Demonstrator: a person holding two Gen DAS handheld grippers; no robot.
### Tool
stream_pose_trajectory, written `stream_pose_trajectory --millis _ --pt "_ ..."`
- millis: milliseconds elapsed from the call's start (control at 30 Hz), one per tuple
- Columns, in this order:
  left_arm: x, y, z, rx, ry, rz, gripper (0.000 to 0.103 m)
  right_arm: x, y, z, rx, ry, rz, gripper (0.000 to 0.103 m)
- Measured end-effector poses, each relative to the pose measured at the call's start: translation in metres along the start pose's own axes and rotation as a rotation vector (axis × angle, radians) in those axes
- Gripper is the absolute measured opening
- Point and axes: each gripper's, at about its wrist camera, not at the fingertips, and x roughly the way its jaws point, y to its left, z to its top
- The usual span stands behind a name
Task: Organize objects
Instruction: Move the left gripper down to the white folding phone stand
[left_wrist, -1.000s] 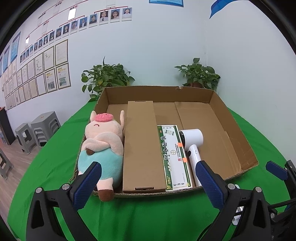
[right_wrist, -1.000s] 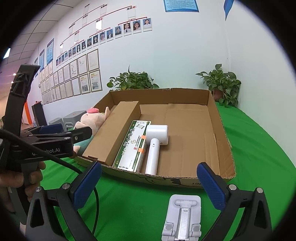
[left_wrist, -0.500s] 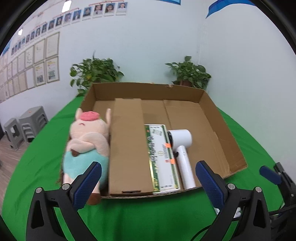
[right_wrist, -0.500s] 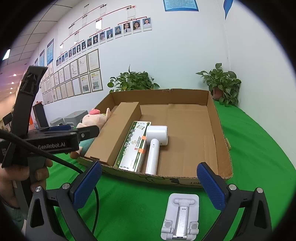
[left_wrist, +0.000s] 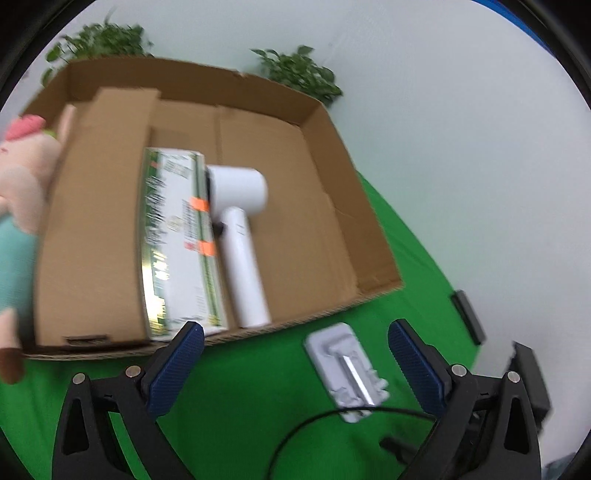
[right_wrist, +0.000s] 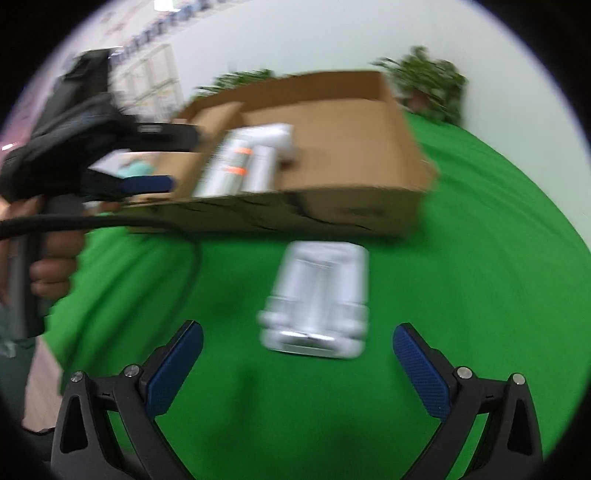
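A white folding stand (left_wrist: 347, 374) (right_wrist: 317, 301) lies flat on the green cloth just in front of the open cardboard box (left_wrist: 321, 122) (right_wrist: 351, 210). Inside the box lie a plush pig (left_wrist: 18, 184), a long brown carton (left_wrist: 92, 221), a green-and-white packet (left_wrist: 177, 240) and a white hair dryer (left_wrist: 240, 229). My left gripper (left_wrist: 295, 363) is open, with the stand between and just beyond its fingertips. My right gripper (right_wrist: 297, 363) is open too, low over the cloth, and the stand sits just ahead of its fingers. Both views are blurred by motion.
Potted plants (left_wrist: 299, 74) stand against the white wall behind the box. A black cable (left_wrist: 321, 424) runs across the cloth near my left gripper. A hand (right_wrist: 48, 266) holds the left gripper's handle at the left of the right wrist view.
Both grippers have dropped and swung toward the white stand. It now sits between the left gripper's fingertips and larger in the right view. The box contents have not moved.
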Motion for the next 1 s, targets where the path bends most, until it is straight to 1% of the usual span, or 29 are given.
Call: stream_pose_trajectory --millis 67,100,133,233,300,333,367,433,500,567,600,633,733,800,1000 --pt "0.012 -0.005 -0.003 0.006 0.042 -0.053 0.097 0.007 -0.011 0.002 0.02 0.029 -0.025 0.102" --pt "0.019 -0.008 -0.006 0.011 0.062 -0.074 0.097 0.011 -0.014 0.003 0.018 0.044 -0.037 0.102" --pt "0.025 -0.009 -0.007 0.015 0.082 -0.091 0.094 0.015 -0.014 0.003 0.011 0.055 -0.038 0.102" --pt "0.047 -0.009 -0.017 0.005 0.149 -0.136 0.086 0.025 -0.006 0.006 -0.007 0.075 -0.01 0.102" --pt "0.053 -0.007 -0.024 -0.007 0.174 -0.148 0.082 0.033 0.002 0.009 -0.016 0.084 0.018 0.102" --pt "0.056 -0.005 -0.027 -0.014 0.188 -0.155 0.078 0.037 0.006 0.011 -0.026 0.088 0.025 0.102" --pt "0.057 -0.001 -0.03 -0.02 0.192 -0.155 0.076 0.04 0.008 0.014 -0.035 0.09 0.026 0.102" --pt "0.056 0.004 -0.031 -0.031 0.19 -0.152 0.076 0.047 0.017 0.018 -0.071 0.096 0.015 0.102" --pt "0.051 0.01 -0.03 -0.046 0.178 -0.144 0.076 0.052 0.023 0.02 -0.099 0.111 0.005 0.099" --pt "0.046 0.015 -0.028 -0.05 0.167 -0.136 0.076 0.054 0.024 0.019 -0.118 0.121 -0.007 0.086" --pt "0.045 0.017 -0.028 -0.052 0.163 -0.129 0.076 0.055 0.026 0.018 -0.14 0.122 -0.032 0.076" --pt "0.044 0.019 -0.028 -0.055 0.163 -0.125 0.076 0.054 0.027 0.016 -0.159 0.114 -0.041 0.072" --pt "0.045 0.021 -0.028 -0.059 0.17 -0.124 0.076 0.048 0.027 0.011 -0.163 0.106 -0.043 0.069" --pt "0.048 0.016 -0.032 -0.062 0.179 -0.125 0.076 0.043 0.027 0.006 -0.168 0.11 -0.039 0.069" --pt "0.065 -0.001 -0.038 -0.071 0.219 -0.173 0.076 0.019 0.024 -0.017 -0.166 0.103 -0.023 0.068"
